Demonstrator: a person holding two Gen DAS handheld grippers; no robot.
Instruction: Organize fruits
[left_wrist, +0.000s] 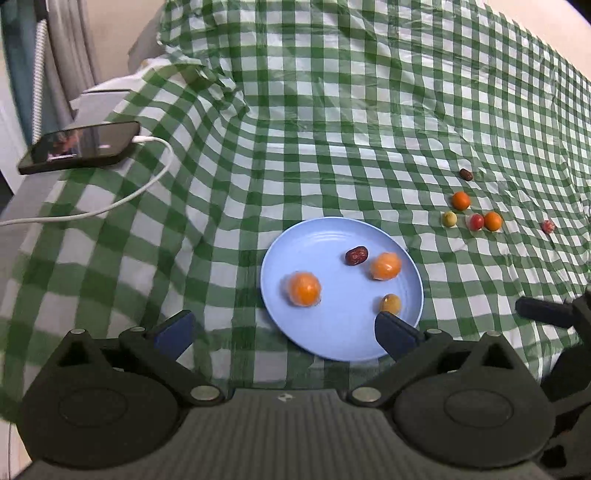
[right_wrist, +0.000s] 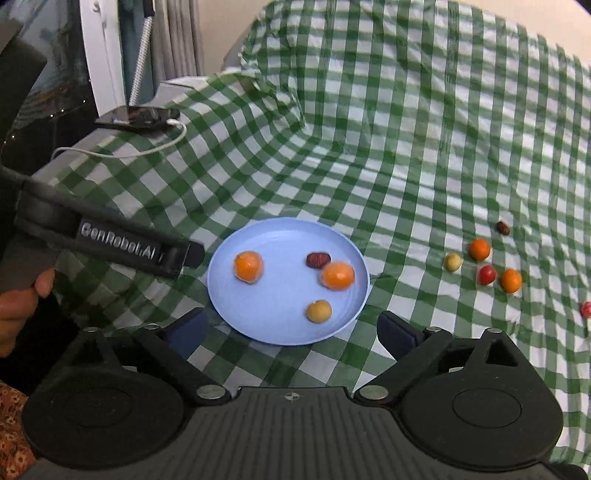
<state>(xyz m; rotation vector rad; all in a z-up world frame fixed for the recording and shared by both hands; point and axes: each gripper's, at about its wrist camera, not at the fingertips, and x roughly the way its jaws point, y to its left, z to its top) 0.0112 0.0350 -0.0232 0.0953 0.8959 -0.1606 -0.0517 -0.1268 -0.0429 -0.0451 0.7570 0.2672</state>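
Fruits (right_wrist: 484, 266) left loose on the cloth lie right of the plate (right_wrist: 236, 317), probably nearer the right gripper (right_wrist: 291, 328); both grippers gape wide, empty.

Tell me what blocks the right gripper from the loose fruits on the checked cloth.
Nothing visible does. The open right gripper hangs over the near rim of the round blue plate; the loose fruits lie on bare green-checked cloth to its right.
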